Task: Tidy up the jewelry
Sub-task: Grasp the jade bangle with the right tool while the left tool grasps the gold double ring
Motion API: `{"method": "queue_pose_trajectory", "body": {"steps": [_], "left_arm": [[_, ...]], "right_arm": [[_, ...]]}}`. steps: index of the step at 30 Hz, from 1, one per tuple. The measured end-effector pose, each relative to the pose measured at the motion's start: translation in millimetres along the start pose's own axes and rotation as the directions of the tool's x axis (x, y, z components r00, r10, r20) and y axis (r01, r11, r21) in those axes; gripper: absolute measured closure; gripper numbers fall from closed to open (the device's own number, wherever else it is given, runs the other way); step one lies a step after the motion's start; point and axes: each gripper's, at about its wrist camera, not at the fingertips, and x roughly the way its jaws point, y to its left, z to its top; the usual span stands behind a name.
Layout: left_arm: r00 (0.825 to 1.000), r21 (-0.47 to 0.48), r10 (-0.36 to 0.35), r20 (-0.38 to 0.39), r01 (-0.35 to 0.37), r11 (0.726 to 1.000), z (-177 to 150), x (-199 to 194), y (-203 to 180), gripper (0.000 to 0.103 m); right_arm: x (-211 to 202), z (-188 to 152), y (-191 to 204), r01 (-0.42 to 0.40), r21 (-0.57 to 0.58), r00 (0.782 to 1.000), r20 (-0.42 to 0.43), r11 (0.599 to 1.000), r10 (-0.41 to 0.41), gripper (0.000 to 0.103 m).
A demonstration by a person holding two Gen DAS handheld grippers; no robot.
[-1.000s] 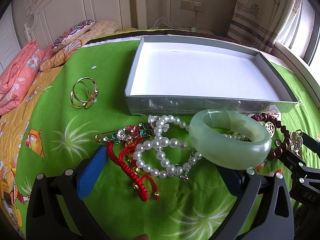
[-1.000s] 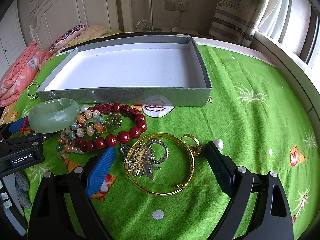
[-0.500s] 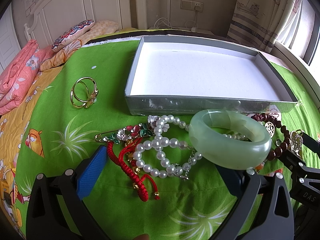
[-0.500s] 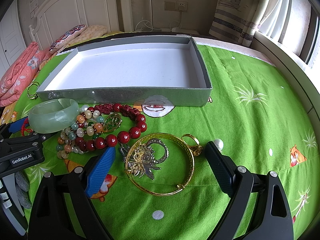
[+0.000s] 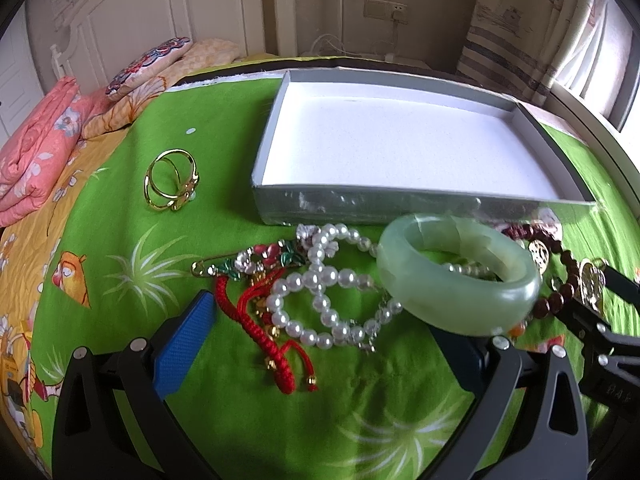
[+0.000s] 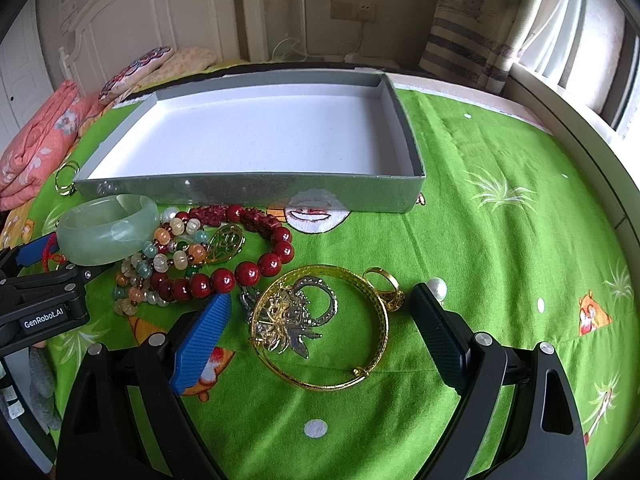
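Grey box (image 6: 248, 190), shallow, white-lined, open top, nothing inside; sits on a green printed bedcover (image 6: 500, 240). Jewelry, all outside the box along its near wall. Green jade bangle (image 5: 456, 276): tilted, lying on top of a white pearl strand (image 5: 320, 292) and over the tip of the left gripper's right-hand finger. Left gripper (image 5: 332, 344): fingers spread wide, clasping nothing; pearl strand, red cord bracelet (image 5: 256, 320) and a red-and-green brooch (image 5: 260, 258) lie in front of its gap. Double gold ring (image 5: 170, 180): alone on the cover, left of the box, well apart from the pile. Dark red bead bracelet (image 6: 240, 264): looped around a multicoloured bead strand (image 6: 160, 260) and a gold oval pendant (image 6: 226, 242), just beside the bangle. Right gripper (image 6: 320, 320): fingers spread wide, gripping nothing. Thin gold bangle (image 6: 360, 320): lies flat in front of the right gripper's gap, ringing a gold-and-silver leaf brooch (image 6: 292, 316). Small gold ring (image 6: 386, 284) touches that bangle's far rim; single pearl (image 6: 436, 284) just beside the right finger.
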Motion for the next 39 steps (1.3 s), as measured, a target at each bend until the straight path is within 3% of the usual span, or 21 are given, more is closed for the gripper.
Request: {"method": "queue_pose_trajectory", "body": {"steps": [5,10,14,17,19,22,24,27,30,33,36,37,39], "left_arm": [[0.997,0.075,-0.071,-0.031,0.073,0.995,-18,-17,10,0.002],[0.995,0.089,-0.103,-0.01,0.103,0.991,-43,-34,37,0.002],[0.988,0.05,-0.148,0.032,0.146,0.988,-58,-50,64,0.002],[0.979,0.001,-0.193,0.058,0.193,0.981,-65,-57,86,0.002],[0.966,-0.045,-0.248,0.067,0.251,0.967,-67,-57,100,0.002],[0.944,-0.085,-0.314,0.097,0.322,0.943,-71,-60,113,0.002],[0.94,-0.088,-0.326,0.102,0.335,0.938,-72,-60,115,0.002],[0.938,-0.081,-0.33,0.106,0.339,0.937,-72,-61,114,0.002],[0.939,-0.06,-0.329,0.103,0.336,0.94,-73,-61,111,0.002],[0.936,-0.051,-0.336,0.104,0.342,0.938,-75,-62,110,0.002],[0.924,-0.069,-0.369,0.101,0.377,0.924,-75,-64,116,0.002],[0.918,-0.08,-0.384,0.096,0.392,0.916,-75,-65,120,0.003],[0.89,-0.123,-0.448,0.089,0.456,0.881,-70,-67,132,0.006]], "right_arm": [[-15,-13,1,-0.03,-0.001,0.999,0.01,1.0,0.03,0.017],[-43,-24,14,-0.088,-0.056,0.99,0.106,0.995,0.094,0.017],[-69,-20,43,-0.149,-0.157,0.962,0.205,0.976,0.18,0.017],[-80,-15,82,-0.107,-0.321,0.953,0.235,0.941,0.189,0.019],[-75,-15,115,-0.045,-0.474,0.961,0.221,0.879,0.168,0.029],[-59,-14,149,0.012,-0.63,0.979,0.166,0.777,0.119,0.052],[-47,-9,157,0.011,-0.667,0.987,0.127,0.745,0.099,0.065],[-36,4,161,-0.055,-0.684,0.991,0.049,0.728,0.121,0.065],[-24,10,173,-0.08,-0.74,0.995,-0.018,0.668,0.1,0.065],[-12,10,178,-0.112,-0.757,0.993,-0.072,0.643,0.088,0.069],[-4,13,176,-0.143,-0.731,0.99,-0.098,0.667,0.106,0.079],[-3,14,174,-0.159,-0.72,0.987,-0.1,0.675,0.125,0.081],[-4,11,168,-0.192,-0.702,0.98,-0.094,0.686,0.177,0.087]]}}
